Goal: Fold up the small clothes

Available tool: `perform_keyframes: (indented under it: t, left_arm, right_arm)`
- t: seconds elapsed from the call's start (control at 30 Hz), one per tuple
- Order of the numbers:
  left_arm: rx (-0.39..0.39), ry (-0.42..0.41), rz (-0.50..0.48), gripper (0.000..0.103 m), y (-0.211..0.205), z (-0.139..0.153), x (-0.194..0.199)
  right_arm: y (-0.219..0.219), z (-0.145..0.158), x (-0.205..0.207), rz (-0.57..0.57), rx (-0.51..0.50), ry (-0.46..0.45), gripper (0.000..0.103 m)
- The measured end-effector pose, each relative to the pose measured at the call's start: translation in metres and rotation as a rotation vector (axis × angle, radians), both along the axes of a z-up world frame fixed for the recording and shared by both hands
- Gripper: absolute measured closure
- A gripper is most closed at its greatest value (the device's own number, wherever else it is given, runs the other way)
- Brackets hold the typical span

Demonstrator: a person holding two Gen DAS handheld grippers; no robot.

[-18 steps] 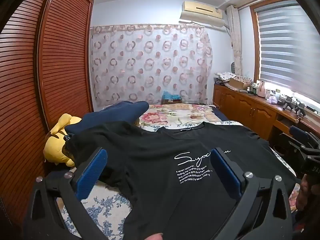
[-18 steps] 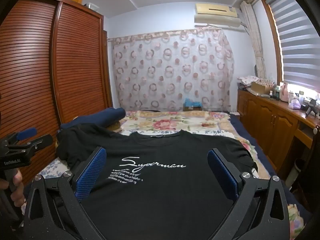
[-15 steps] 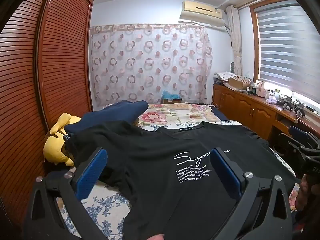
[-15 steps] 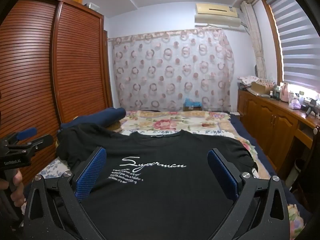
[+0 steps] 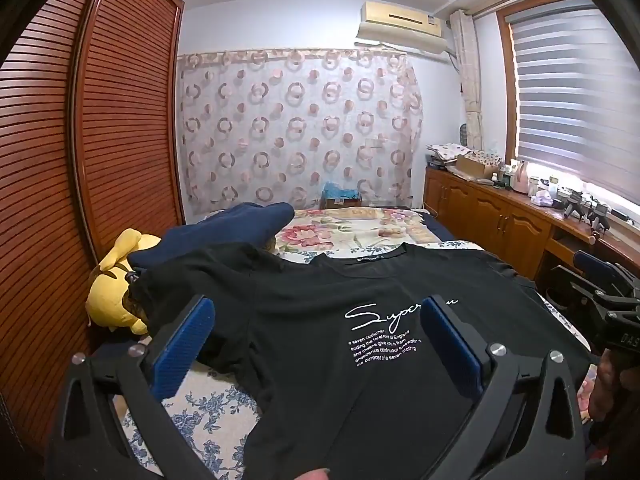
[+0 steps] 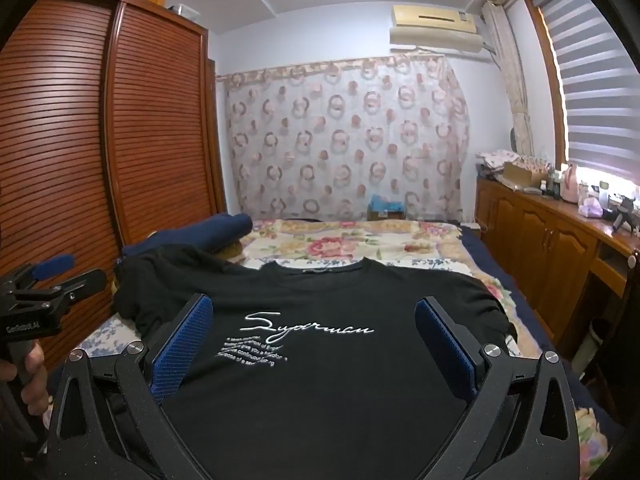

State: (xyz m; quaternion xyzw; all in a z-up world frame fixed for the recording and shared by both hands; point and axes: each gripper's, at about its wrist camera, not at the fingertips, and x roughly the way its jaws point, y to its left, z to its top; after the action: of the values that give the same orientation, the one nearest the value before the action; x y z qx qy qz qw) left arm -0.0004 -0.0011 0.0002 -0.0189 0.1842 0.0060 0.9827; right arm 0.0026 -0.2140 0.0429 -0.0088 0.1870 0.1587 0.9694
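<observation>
My left claw [image 5: 316,336] is spread wide, its two ribbed blue pads [image 5: 182,346] set on black plastic fingers, with nothing between them; it hangs over the left half of a black T-shirt [image 5: 320,340]. My right claw [image 6: 314,340] is just as wide, released and holding nothing, hovering over the chest of the same T-shirt [image 6: 320,380]. I cannot tell whether either claw's fingers touch the cloth.

The shirt is soft, matte knit, lying face up and spread flat on the bed [image 6: 516,320], its round collar toward the far end. White cursive lettering [image 6: 308,326] crosses the chest, with a few lines of small print beneath. Its left sleeve [image 5: 180,280] is rumpled, and it lies against a dark blue bundle of cloth [image 5: 228,228].

The bed wears a blue-flowered sheet [image 5: 208,412] near me and a quilt with large pink roses [image 5: 340,228] farther off. A yellow plush toy [image 5: 116,296] sits at the bed's left edge, beside a slatted reddish-wood wardrobe [image 5: 80,160]. A sheer curtain printed with rings [image 6: 344,136] covers the far wall, an air conditioner [image 6: 436,24] above it. To the right, wooden cabinets [image 6: 536,232] carry small clutter under a striped window blind [image 6: 600,100].
</observation>
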Motion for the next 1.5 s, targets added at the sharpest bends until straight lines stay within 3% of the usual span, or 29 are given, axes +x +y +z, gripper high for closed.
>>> perform_keyframes:
  t: [1.5]
  left_arm:
    - [0.015, -0.011, -0.005, 0.0, -0.012, 0.012, -0.006]
  right_arm:
    - [0.0, 0.0, -0.002, 0.0, -0.001, 0.003, 0.0]
